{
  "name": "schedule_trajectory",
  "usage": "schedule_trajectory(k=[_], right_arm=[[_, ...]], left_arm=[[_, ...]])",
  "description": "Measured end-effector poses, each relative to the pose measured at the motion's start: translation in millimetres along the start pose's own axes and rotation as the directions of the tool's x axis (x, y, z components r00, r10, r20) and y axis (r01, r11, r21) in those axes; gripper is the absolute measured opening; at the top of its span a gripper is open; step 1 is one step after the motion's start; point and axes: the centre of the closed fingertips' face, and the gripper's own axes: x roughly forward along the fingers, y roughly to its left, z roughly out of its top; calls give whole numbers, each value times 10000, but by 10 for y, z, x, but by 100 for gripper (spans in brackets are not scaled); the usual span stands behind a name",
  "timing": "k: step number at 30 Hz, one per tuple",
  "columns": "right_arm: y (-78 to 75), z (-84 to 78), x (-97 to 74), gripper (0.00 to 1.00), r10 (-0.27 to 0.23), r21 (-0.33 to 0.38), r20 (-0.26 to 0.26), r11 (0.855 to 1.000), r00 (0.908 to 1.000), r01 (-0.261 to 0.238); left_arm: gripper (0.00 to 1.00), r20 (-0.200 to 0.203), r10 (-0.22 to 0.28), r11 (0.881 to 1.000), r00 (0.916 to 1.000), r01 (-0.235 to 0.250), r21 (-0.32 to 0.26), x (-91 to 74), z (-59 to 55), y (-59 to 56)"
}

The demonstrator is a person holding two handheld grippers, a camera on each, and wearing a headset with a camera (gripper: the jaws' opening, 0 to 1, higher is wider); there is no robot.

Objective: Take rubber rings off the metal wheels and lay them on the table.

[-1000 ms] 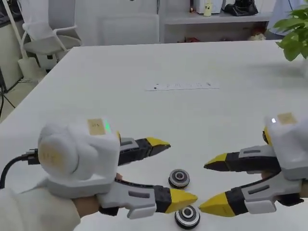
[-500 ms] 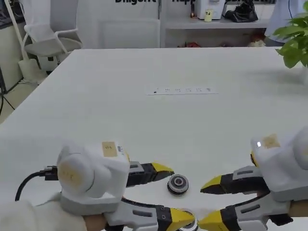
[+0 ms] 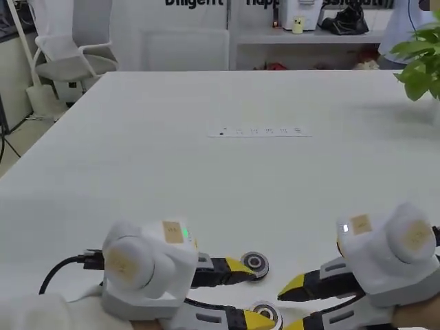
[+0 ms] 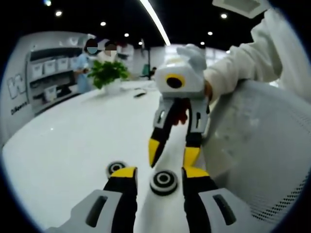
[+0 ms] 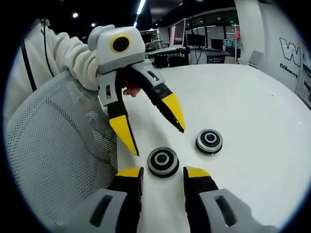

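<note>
Hand-held gripper L & R moved in on near wheel, jaws apart.

Tight at the near edge, open room ahead.
I see the left gripper and right gripper nose to nose, jaws spread, with the near wheel boxed in between their tips. The far wheel sits just beside the left's upper jaw. A mesh chair back crowds the near side. The bare table beyond gives free passage, with a plant far right.
</note>
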Motion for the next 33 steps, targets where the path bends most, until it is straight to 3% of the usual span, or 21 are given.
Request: schedule_trajectory(k=[7,16,21,33], right_arm=[[20,-50,24,29,241,43,-150,9997,9996,-240],[62,-12,59,29,454,-475,-183,9978,9988,-463],[27,-18,36,26,470,-344,-52,9983,9989,-472],[19,-65,57,22,537,-970,-41,9938,9985,-538]], left_arm=[[34,-184,-369,9992,9991,372,175,43,-49,-40],[31,-410,-582,9976,9975,596,347,68,-135,-41],[29,-382,-678,9969,9970,692,368,88,-150,-48],[22,-407,-859,9939,9955,885,653,127,-185,-59]])
